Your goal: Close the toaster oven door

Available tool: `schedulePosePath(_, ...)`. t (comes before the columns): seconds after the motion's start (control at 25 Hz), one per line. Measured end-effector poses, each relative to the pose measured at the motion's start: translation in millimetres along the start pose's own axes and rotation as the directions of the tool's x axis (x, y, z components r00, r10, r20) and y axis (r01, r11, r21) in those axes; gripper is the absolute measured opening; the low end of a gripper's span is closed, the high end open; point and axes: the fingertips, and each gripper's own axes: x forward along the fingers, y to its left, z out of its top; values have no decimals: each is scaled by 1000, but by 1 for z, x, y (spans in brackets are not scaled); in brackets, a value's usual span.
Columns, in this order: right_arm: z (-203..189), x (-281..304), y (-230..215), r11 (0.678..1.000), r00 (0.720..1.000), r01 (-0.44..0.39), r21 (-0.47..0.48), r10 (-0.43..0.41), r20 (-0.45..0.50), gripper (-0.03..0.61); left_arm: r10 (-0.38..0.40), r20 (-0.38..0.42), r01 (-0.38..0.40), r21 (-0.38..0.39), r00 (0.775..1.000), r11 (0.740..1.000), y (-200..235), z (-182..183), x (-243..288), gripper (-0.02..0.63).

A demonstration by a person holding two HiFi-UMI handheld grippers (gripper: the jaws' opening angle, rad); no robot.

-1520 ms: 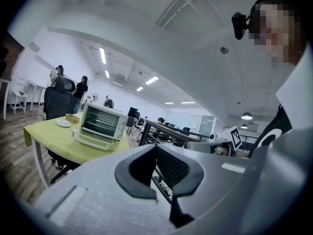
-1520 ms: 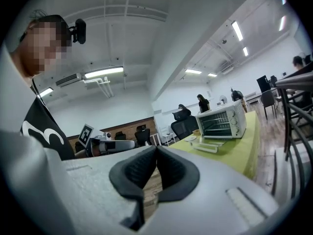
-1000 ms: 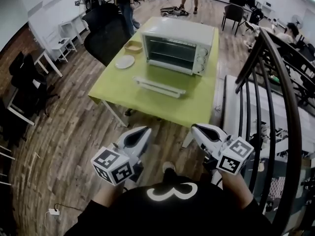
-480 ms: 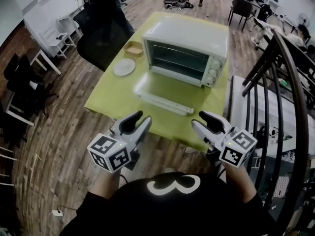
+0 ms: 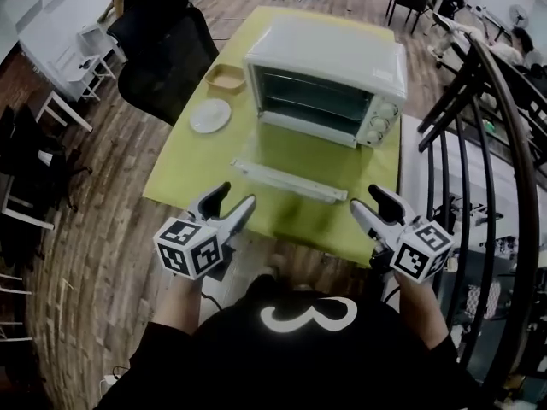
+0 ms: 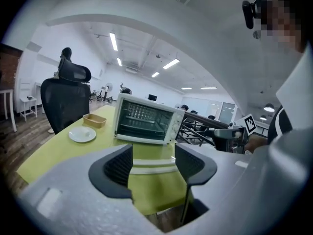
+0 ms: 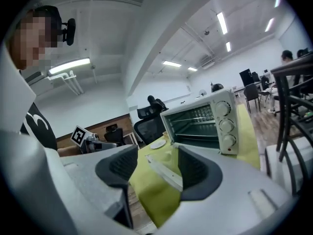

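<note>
**Both grippers short of the tabletop, oven door lying open**

On my left, the left gripper (image 5: 234, 196) hangs just off the near edge of the green tabletop (image 5: 182, 167). Its fingers are opening wide with nothing between them; only the tabletop shows through the gap. Further in on that side sit a white plate (image 5: 209, 115) and a shallow tan tray (image 5: 226, 79), beside the oven and out of the door's swing. In the middle, the toaster oven (image 5: 329, 67) stands at the far end with its door (image 5: 292, 148) dropped flat toward me. The door's long handle (image 5: 282, 180) is at the near edge, which I judge is the part to get under and lift. On my right, the right gripper (image 5: 366, 202) sits level with its partner, fingers likewise opening and empty. Either could take the handle, though neither touches it yet.
</note>
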Motion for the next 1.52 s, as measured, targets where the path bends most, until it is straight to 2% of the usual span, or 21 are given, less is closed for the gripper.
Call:
schedulePosePath(0.2, -20, 23, -12, 990, 990, 134, 44, -132, -44, 270, -47, -105, 46, -13, 993, 999, 48, -18, 18, 267)
schedulePosePath(0.44, -66, 32, -32, 950, 950, 300, 85, -290, -114, 278, -83, -216, 82, -12, 973, 997, 94, -46, 46, 275)
schedulePosePath(0.84, -140, 42, -57, 870, 877, 466, 163, -430, -217, 278, -121, -322, 116, -34, 939, 993, 137, -99, 83, 276)
schedulePosePath(1.0, -155, 52, -65, 854, 863, 489, 177, -443, -244, 278, -138, -355, 126, -58, 924, 990, 143, -112, 101, 276)
schedulePosePath(1.16, -161, 66, -75, 850, 855, 497, 176, -445, -265, 278, -128, -363, 117, -52, 923, 992, 145, -117, 115, 275)
schedulePosePath(1.32, -166, 83, -80, 854, 861, 484, 190, -428, -274, 278, -98, -367, 86, -49, 925, 995, 149, -119, 126, 275)
schedulePosePath(1.52, -166, 100, -84, 857, 874, 467, 216, -410, -261, 278, -98, -361, 88, -46, 927, 995, 148, -116, 135, 273)
